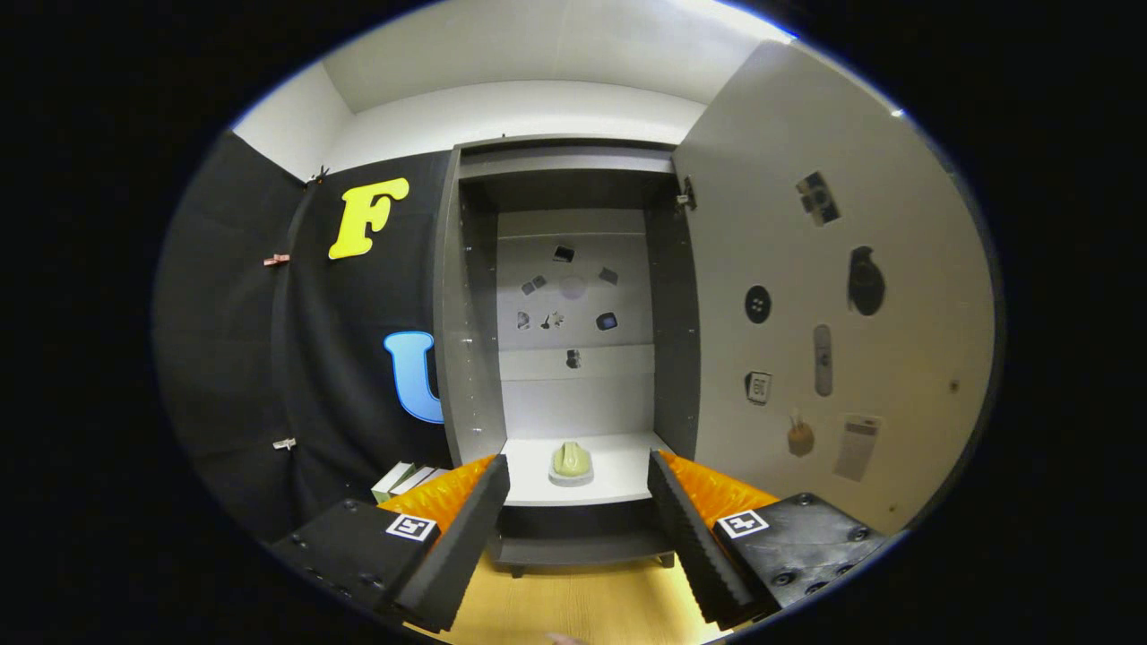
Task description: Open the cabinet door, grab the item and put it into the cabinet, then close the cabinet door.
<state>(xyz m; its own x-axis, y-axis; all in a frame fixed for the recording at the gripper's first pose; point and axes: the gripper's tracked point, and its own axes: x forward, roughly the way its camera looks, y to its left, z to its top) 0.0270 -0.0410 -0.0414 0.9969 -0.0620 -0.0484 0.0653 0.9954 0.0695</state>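
Tool (578, 502) spread wide, empty. Pale green rounded item (572, 460) on white cabinet shelf (618, 479); grey hinged door (833, 296) open. Swing door shut evenly, pushing near free edge.

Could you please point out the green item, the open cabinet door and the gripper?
green item (571, 460): gripper view, its rounded top.
cabinet door (905, 296): gripper view, bare inner face.
gripper (578, 524): gripper view, midway between open jaws.
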